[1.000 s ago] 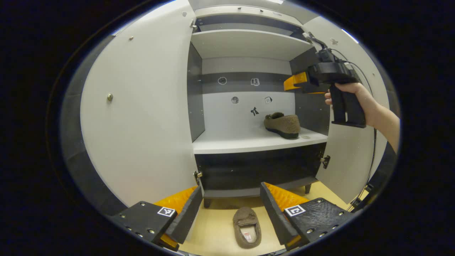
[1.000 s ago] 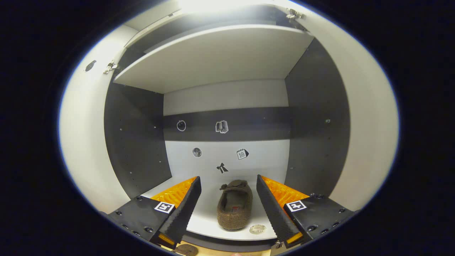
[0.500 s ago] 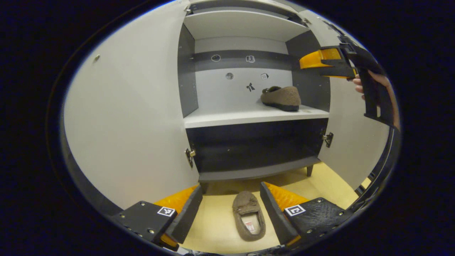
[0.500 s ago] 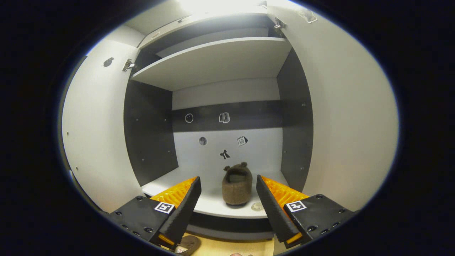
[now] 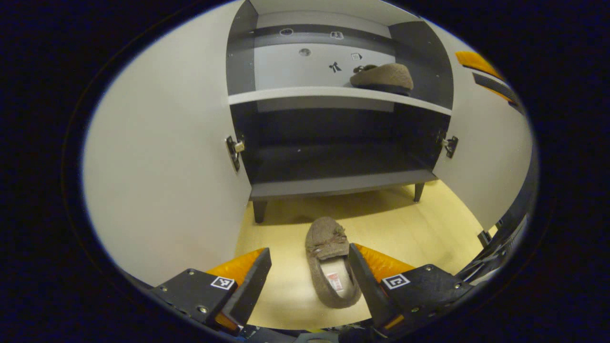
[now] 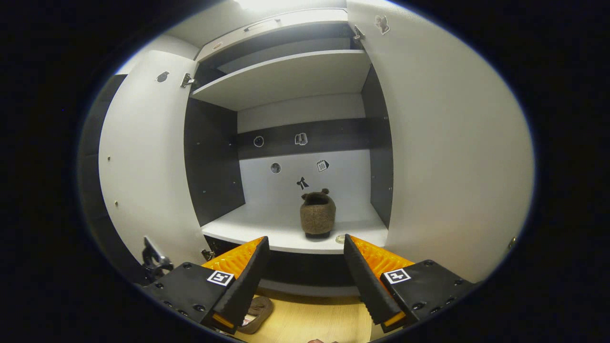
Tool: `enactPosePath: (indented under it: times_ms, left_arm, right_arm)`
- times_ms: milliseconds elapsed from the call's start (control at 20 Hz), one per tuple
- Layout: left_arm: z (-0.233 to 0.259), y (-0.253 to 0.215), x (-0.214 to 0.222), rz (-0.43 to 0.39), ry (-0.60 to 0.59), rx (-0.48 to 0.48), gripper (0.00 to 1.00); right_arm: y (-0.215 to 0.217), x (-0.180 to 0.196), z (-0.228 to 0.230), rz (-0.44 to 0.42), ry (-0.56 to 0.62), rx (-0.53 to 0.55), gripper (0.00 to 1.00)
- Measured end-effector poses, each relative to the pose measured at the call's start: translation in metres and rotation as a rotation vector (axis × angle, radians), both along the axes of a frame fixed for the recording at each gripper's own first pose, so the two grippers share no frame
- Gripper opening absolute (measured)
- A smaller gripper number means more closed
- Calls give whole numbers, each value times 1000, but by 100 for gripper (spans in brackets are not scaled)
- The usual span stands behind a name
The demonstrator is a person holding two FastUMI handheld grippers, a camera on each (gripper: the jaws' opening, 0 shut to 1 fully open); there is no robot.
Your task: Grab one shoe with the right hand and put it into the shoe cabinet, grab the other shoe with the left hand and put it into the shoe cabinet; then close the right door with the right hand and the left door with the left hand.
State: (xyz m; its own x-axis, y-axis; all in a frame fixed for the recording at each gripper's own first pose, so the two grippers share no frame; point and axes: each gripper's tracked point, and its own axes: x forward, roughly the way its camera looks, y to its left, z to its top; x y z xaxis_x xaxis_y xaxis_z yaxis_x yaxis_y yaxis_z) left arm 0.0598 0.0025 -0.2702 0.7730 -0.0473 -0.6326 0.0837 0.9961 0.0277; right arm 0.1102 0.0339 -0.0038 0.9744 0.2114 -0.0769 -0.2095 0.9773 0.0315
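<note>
Both grippers have their fingers spread wide with nothing between the pads. In the left gripper view, the left gripper (image 5: 307, 281) hangs low over the floor (image 5: 410, 224), and the floor shoe (image 5: 330, 259) lies between its fingers, toe pointing toward the cabinet (image 5: 333, 178); the shoe sits close against the right-hand finger (image 5: 364, 281) and well apart from the other one, though I cannot tell whether it touches. The shelf shoe (image 5: 382, 76) rests on the pale shelf (image 5: 305, 92), toward its right end, seen side-on.

In the right gripper view, the right gripper (image 6: 305, 281) hovers in front of the cabinet, outside it, aimed at the shelf shoe (image 6: 317, 214), which sits heel-on near the shelf's front right. The left door (image 6: 143, 176) and right door (image 6: 452, 157) both stand open. Below the left-hand finger, part of the floor shoe (image 6: 259, 312) peeks out on the wood floor. Small stickers (image 6: 301, 183) dot the back panel.
</note>
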Motion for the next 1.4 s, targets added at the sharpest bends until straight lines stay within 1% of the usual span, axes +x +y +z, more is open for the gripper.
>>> enactPosePath:
  times_ms: [150, 200, 250, 300, 350, 400, 450, 500, 550, 600, 650, 700, 750, 850, 900, 1000, 1050, 1150, 1200, 1300, 1350, 1400]
  left_arm:
    - [-33, 1, -8, 0, 146, -24, 95]
    - [-42, 2, -7, 1, 176, -27, 95]
    - [-54, 4, -4, 0, 200, -25, 100]
    - [-61, 4, -3, -4, 218, -20, 95]
    - [-67, 4, -3, -8, 236, -16, 95]
    - [-73, 4, 0, -14, 251, -11, 95]
    - [-82, 4, 3, -21, 265, -4, 95]
    - [-91, 5, 5, -28, 285, 11, 100]
    - [-98, 6, 6, -31, 304, 24, 100]
    - [-104, 5, 8, -32, 319, 28, 100]
    - [-110, 2, 10, -32, 326, 18, 96]
    - [-115, -1, 12, -33, 338, 2, 91]
    - [-122, -1, 13, -30, 346, -8, 100]
    - [-131, -3, 19, -17, 372, -32, 79]
    - [-127, -2, 23, -18, 368, -46, 66]
    - [-131, -6, 27, -45, 371, -69, 66]
    - [-131, -14, 27, -51, 381, -116, 65]
    - [-132, -18, 24, -15, 405, -152, 29]
    - [-130, -15, 22, -7, 410, -161, 30]
    - [-132, -16, 16, 20, 440, -182, 21]
    - [-131, -16, 18, 26, 428, -182, 21]
    - [-132, -11, 20, 49, 410, -177, 27]
  right_arm:
    - [0, -13, -6, -1, 2, -31, 92]
    - [1, -19, -8, 3, 3, -35, 98]
    - [1, -23, -8, 5, 3, -39, 98]
    - [0, -27, -9, 2, 5, -45, 98]
    - [-2, -31, -9, -1, 10, -46, 92]
    - [-3, -35, -9, -5, 13, -43, 98]
    - [-5, -38, -8, -12, 16, -42, 98]
    - [-8, -41, -9, -23, 18, -44, 98]
    - [-13, -44, -9, -37, 21, -49, 98]
    - [-17, -47, -9, -53, 22, -55, 92]
    - [-23, -51, -9, -70, 26, -61, 98]
    - [-29, -55, -10, -87, 39, -57, 98]
    - [-32, -60, -6, -95, 45, -39, 98]
    - [-43, -69, 7, -127, 30, 1, 98]
    - [-49, -73, 13, -146, 18, 8, 98]
    - [-61, -83, 20, -189, -4, 1, 98]
    - [-64, -88, 22, -204, -12, -7, 98]
    - [-69, -97, 22, -229, -14, -31, 98]
    - [-70, -101, 20, -237, -13, -43, 98]
    - [-70, -111, 18, -254, 1, -39, 98]
    - [-66, -116, 20, -253, 0, -26, 98]
    - [-65, -120, 22, -256, -6, -21, 98]
